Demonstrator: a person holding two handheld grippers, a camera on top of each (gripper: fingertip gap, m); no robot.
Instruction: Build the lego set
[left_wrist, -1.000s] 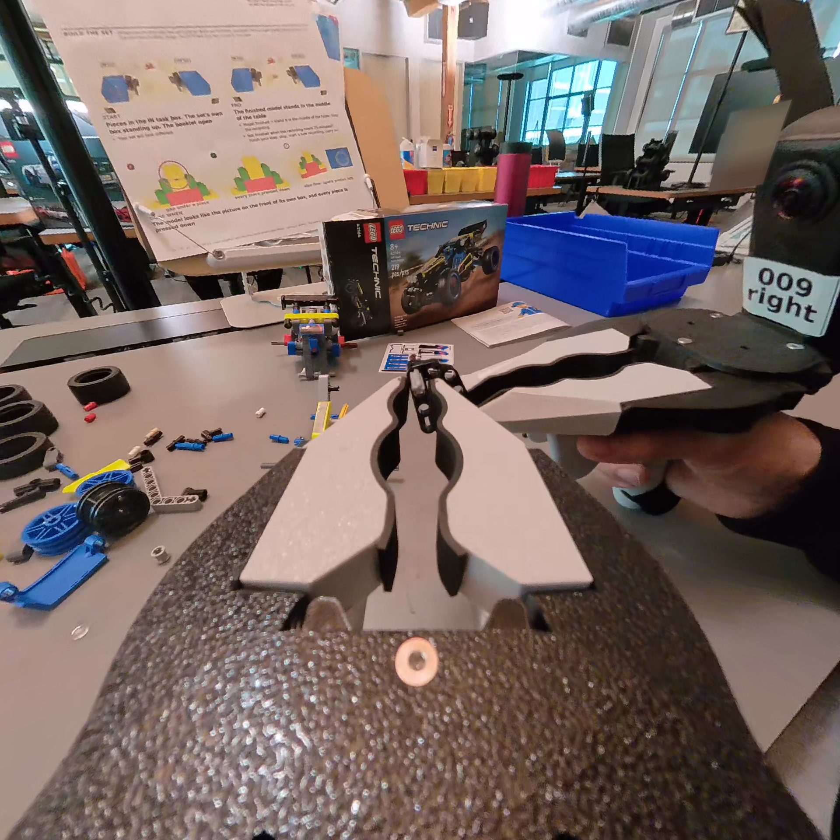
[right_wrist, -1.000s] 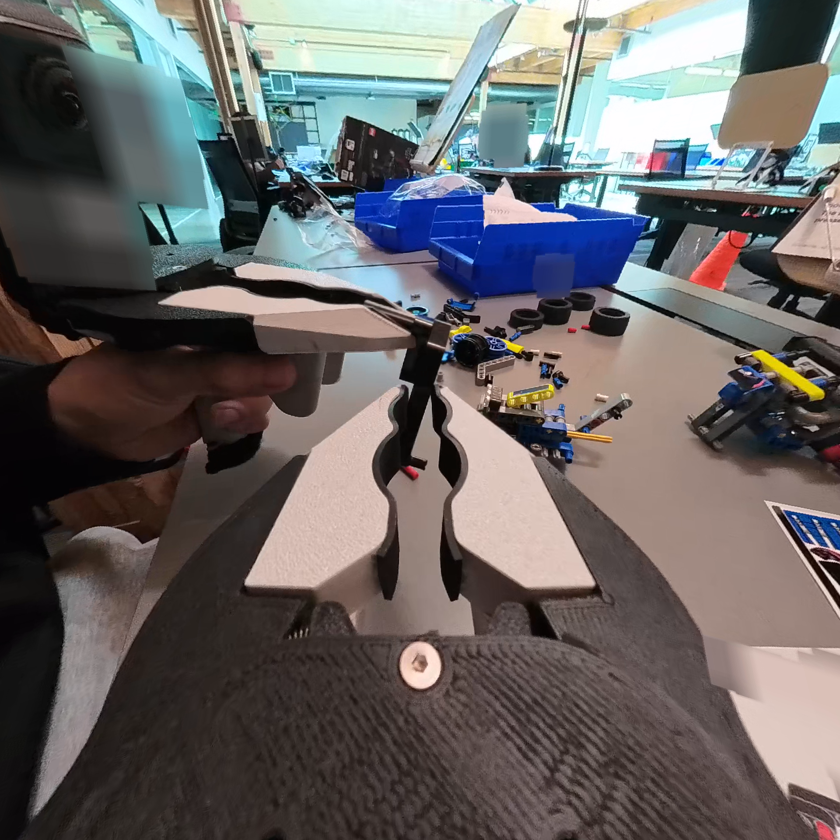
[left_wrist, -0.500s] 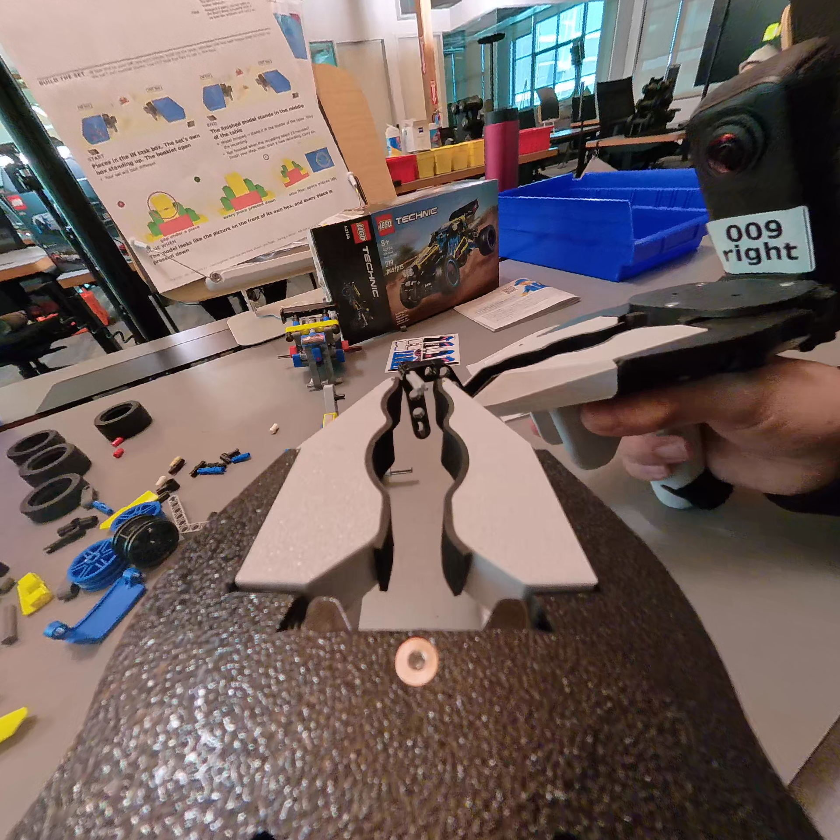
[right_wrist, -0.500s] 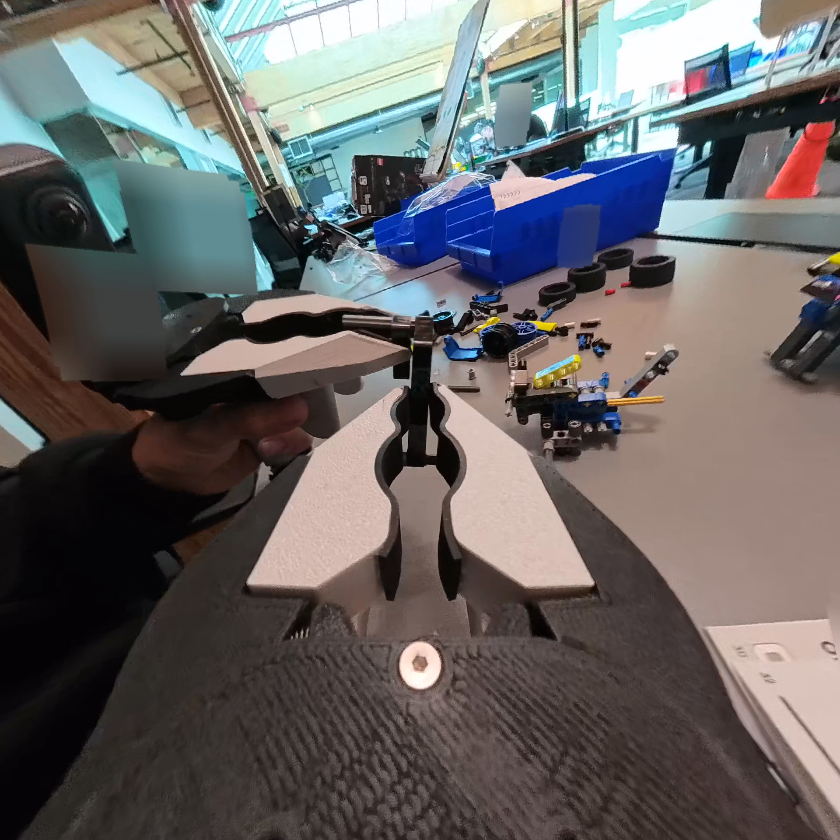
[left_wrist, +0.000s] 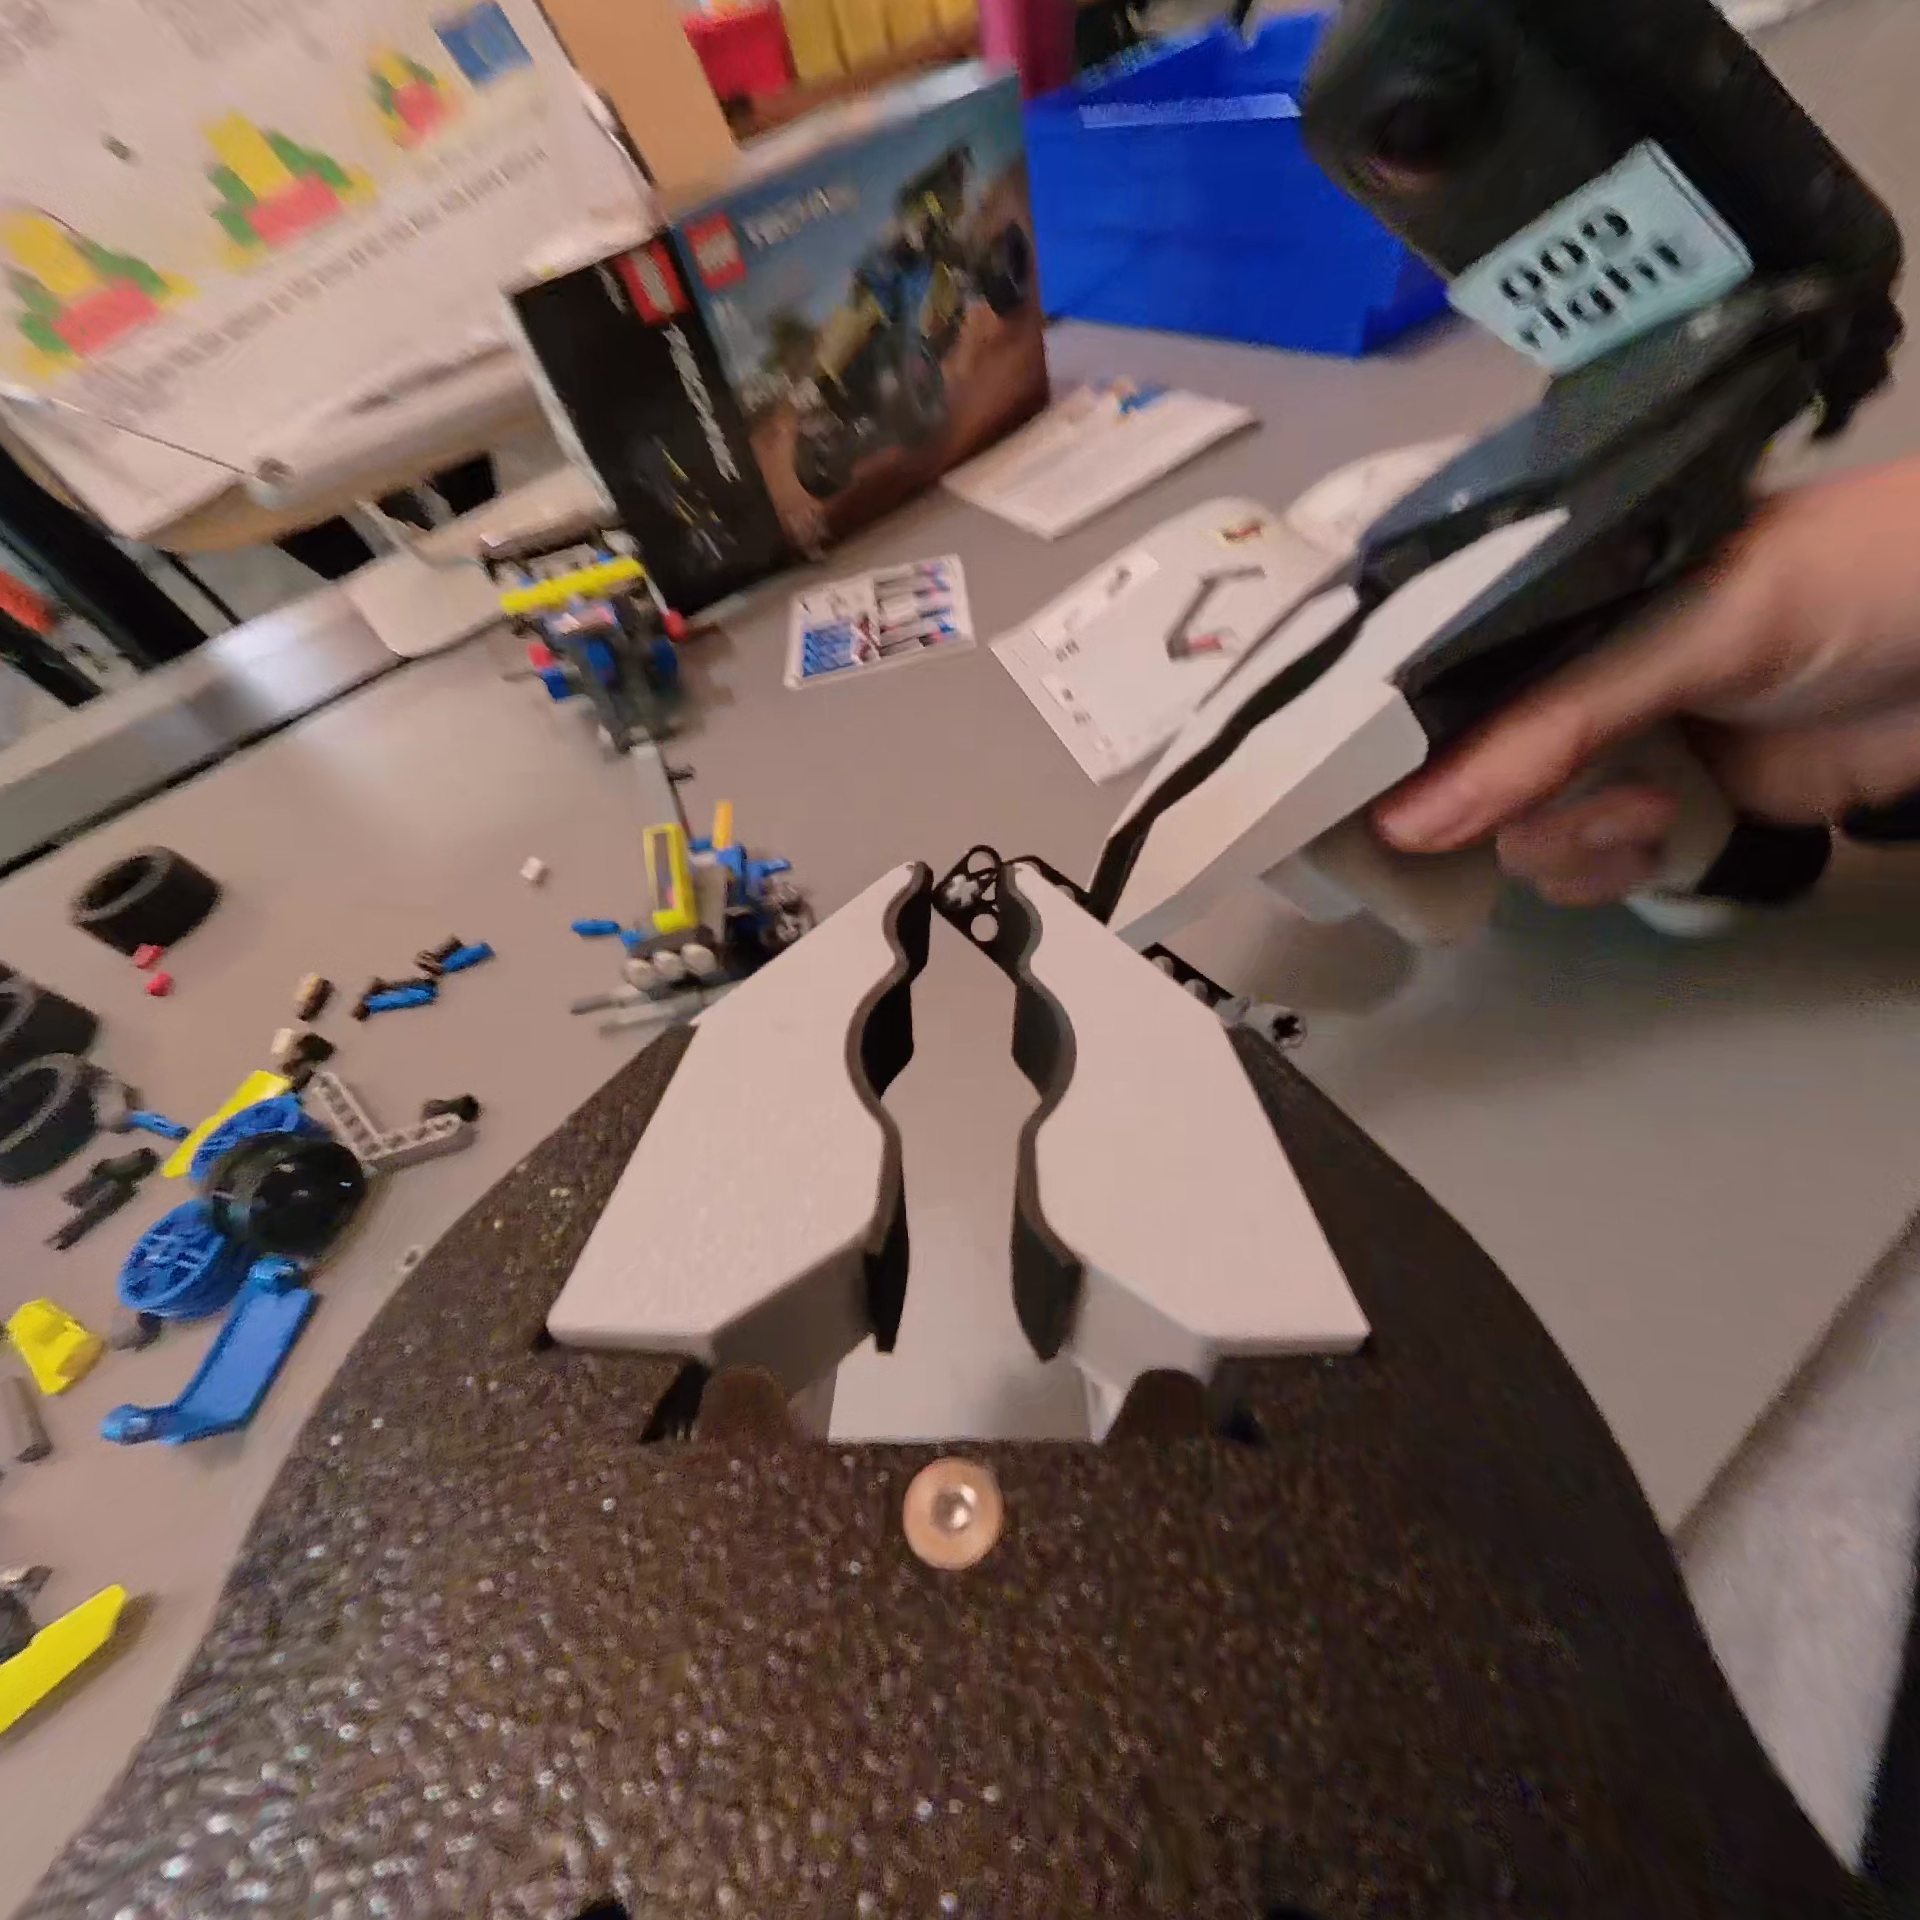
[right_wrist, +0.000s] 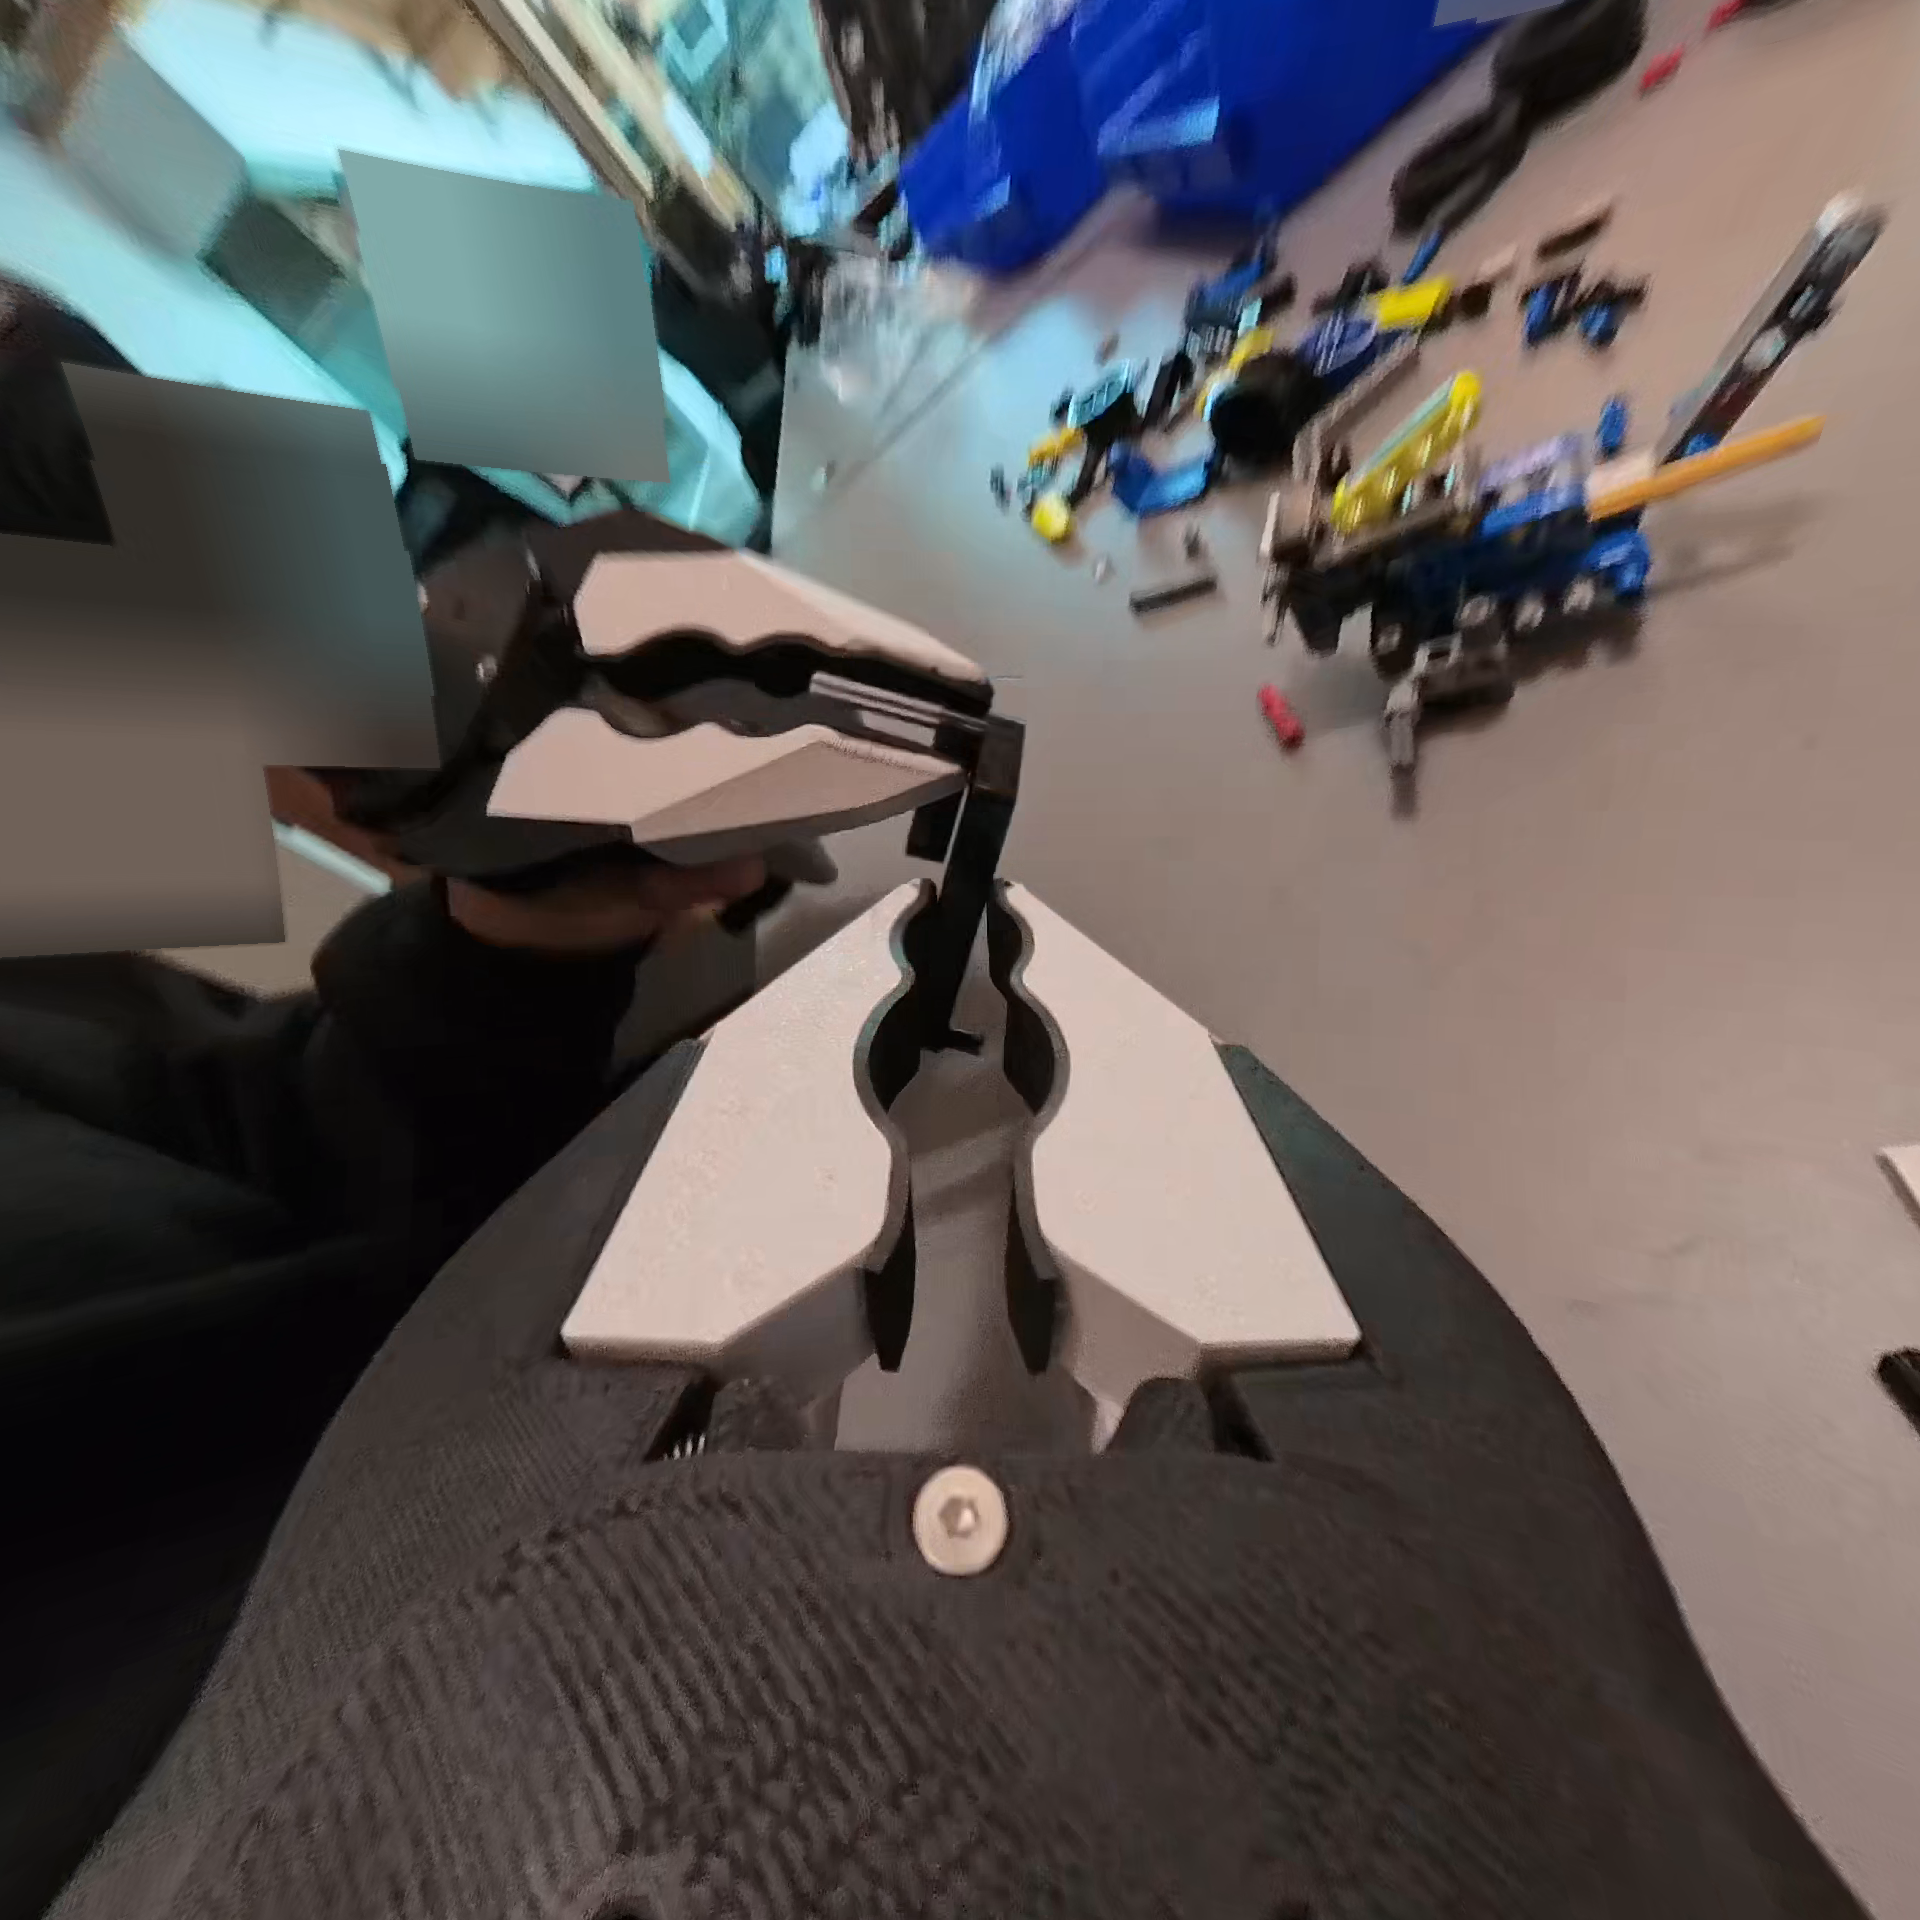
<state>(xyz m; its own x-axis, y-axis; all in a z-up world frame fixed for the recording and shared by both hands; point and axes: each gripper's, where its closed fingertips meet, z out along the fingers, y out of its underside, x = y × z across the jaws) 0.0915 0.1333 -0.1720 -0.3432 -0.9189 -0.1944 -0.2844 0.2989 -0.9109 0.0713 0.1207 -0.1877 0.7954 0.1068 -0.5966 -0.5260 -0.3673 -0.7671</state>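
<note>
Two tools: left tool (left_wrist: 964, 902) and right tool (right_wrist: 961, 914) each clamp one black beam (left_wrist: 977, 906). Far left: three tires (left_wrist: 145, 896), one box (left_wrist: 790, 343), one blue bin (left_wrist: 1195, 208). Grey counter (left_wrist: 1558, 1143), blurred workshop.

Left gripper (left_wrist: 964, 894): 2 pale grey wedge-shaped fingers (left_wrist: 748, 1132) with wavy black inner linings, seated in a dark, sparkly, rough-grained shell with 1 round silver screw (left_wrist: 952, 1512) on its midline. Right gripper (right_wrist: 961, 914): the same 2 grey fingers (right_wrist: 1132, 1143) and black wavy linings, set in a matt black shell with ribbed print lines and 1 hex-socket screw (right_wrist: 960, 1520); seen from the left wrist view, carries a black camera housing (left_wrist: 1590, 135) with a pale lettered label and a light grey handle. Black sleeve (right_wrist: 436, 1039) at the left hand.
</note>
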